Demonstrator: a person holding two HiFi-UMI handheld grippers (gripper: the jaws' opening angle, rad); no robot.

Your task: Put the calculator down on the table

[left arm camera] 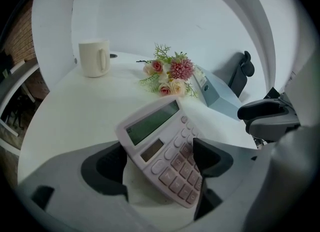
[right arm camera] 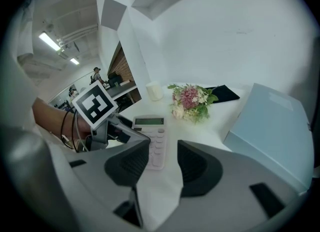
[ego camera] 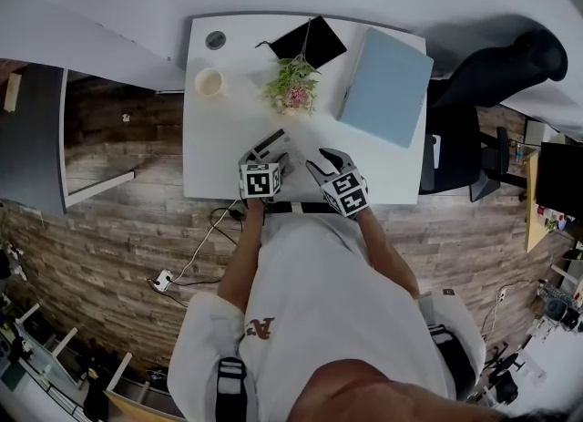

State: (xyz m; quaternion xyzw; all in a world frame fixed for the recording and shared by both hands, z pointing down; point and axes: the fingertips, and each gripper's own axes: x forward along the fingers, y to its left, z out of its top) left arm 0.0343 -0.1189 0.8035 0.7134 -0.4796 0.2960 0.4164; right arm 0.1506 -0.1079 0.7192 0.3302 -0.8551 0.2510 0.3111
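Note:
A pale calculator (ego camera: 271,147) (left arm camera: 162,148) (right arm camera: 152,138) with pinkish keys lies on the white table (ego camera: 214,160) near its front edge. My left gripper (ego camera: 272,159) (left arm camera: 160,157) stands over it, jaws wide apart. The calculator sits between them, and the left pad is clear of its edge. In the right gripper view one left finger (right arm camera: 120,128) rests alongside the calculator. My right gripper (ego camera: 319,164) (right arm camera: 162,163) hovers just to the right, open, with only bare table between its pads.
A cream mug (ego camera: 209,82) (left arm camera: 94,58) stands at the back left. A small flower bunch (ego camera: 293,86) (right arm camera: 190,100) lies mid-table, with a black folder (ego camera: 307,42) behind it. A blue-grey box (ego camera: 387,86) fills the right side. A black chair (ego camera: 501,69) stands beyond.

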